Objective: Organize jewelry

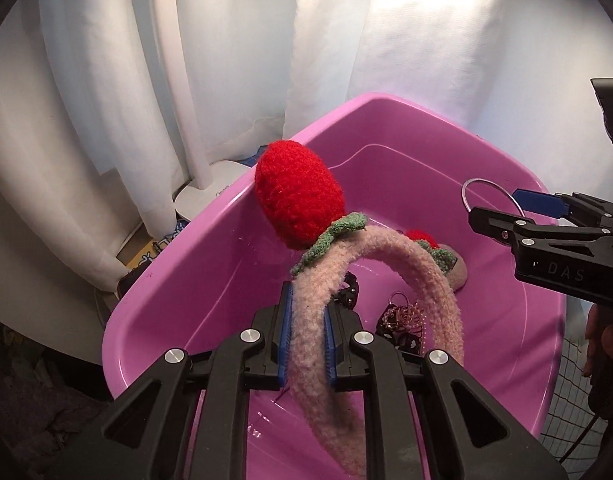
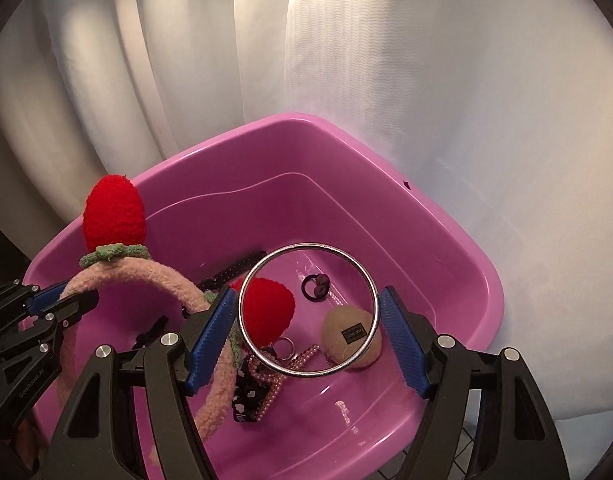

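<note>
I have the fuzzy pink headband [image 1: 306,320] pinched in my left gripper [image 1: 308,336], lifted over the pink tub [image 1: 234,216] so it clears the tangled necklaces [image 2: 274,376]; my right gripper [image 2: 310,340] spans the silver bangle [image 2: 308,310] by its rim, above the tub

**What We Can't See Well**

The headband [image 1: 406,256] runs off the bottom edge in the left view. The pile of beads [image 2: 274,376] is partly hidden behind the metal ring [image 2: 308,309] and the headband. The words on the tan pad's label [image 2: 354,334] are too small to read.
</note>
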A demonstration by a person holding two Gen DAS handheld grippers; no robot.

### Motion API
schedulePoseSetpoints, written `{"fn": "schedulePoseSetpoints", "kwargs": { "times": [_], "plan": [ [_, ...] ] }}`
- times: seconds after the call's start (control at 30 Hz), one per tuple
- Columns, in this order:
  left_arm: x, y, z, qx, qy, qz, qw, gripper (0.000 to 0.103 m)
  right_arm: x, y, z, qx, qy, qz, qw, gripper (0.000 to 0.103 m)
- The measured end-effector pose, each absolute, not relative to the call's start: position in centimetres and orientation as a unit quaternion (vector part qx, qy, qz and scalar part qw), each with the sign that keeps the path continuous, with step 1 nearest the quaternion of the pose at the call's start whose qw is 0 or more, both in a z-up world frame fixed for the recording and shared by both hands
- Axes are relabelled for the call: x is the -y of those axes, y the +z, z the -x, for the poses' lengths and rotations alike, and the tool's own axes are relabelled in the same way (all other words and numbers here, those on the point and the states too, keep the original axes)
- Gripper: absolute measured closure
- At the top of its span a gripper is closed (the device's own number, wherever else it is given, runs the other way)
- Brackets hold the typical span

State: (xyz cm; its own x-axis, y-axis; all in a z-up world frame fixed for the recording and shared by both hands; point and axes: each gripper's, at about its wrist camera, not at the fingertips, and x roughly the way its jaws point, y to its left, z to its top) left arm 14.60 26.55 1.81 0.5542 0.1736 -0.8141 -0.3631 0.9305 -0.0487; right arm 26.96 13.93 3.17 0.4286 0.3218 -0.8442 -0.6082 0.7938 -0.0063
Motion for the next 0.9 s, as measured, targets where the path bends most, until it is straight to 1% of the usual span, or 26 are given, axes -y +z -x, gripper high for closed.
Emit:
{"fn": "schedulePoseSetpoints", "kwargs": {
  "times": [0.27,0.4,0.47,0.5,0.53,0.57,0.6,0.63,0.9],
  "plan": [
    [-26.9,0.5,-15.6,-0.477,0.154,0.110,0.859,0.086,-14.3,1.9,-28.2,-0.483,0.264,0.164,0.819,0.032],
    [-26.7,0.2,-15.8,-0.489,0.159,0.100,0.852,0.080,-14.5,2.1,-28.6,-0.485,0.257,0.170,0.819,0.032],
    [-26.9,0.1,-15.9,-0.497,0.162,0.104,0.846,0.074,-14.4,2.3,-28.5,-0.480,0.253,0.173,0.822,0.032],
    [-26.9,0.1,-15.8,-0.499,0.162,0.108,0.844,0.068,-14.4,2.5,-28.5,-0.478,0.252,0.172,0.824,0.032],
    [-27.0,0.1,-15.7,-0.499,0.164,0.111,0.843,0.054,-14.4,2.6,-28.5,-0.477,0.251,0.172,0.825,0.032],
    [-27.0,0.4,-15.6,-0.494,0.169,0.113,0.845,0.042,-14.3,2.6,-28.4,-0.476,0.251,0.173,0.825,0.032],
    [-27.1,0.9,-15.3,-0.483,0.174,0.114,0.851,0.021,-14.2,2.6,-28.3,-0.475,0.252,0.173,0.825,0.032],
    [-27.1,1.4,-15.0,-0.470,0.178,0.114,0.857,0.016,-14.2,2.7,-28.3,-0.475,0.253,0.173,0.825,0.032],
    [-27.1,1.9,-14.8,-0.470,0.185,0.116,0.855,0.015,-12.9,3.2,-27.5,-0.471,0.258,0.142,0.832,0.031]
  ]
}}
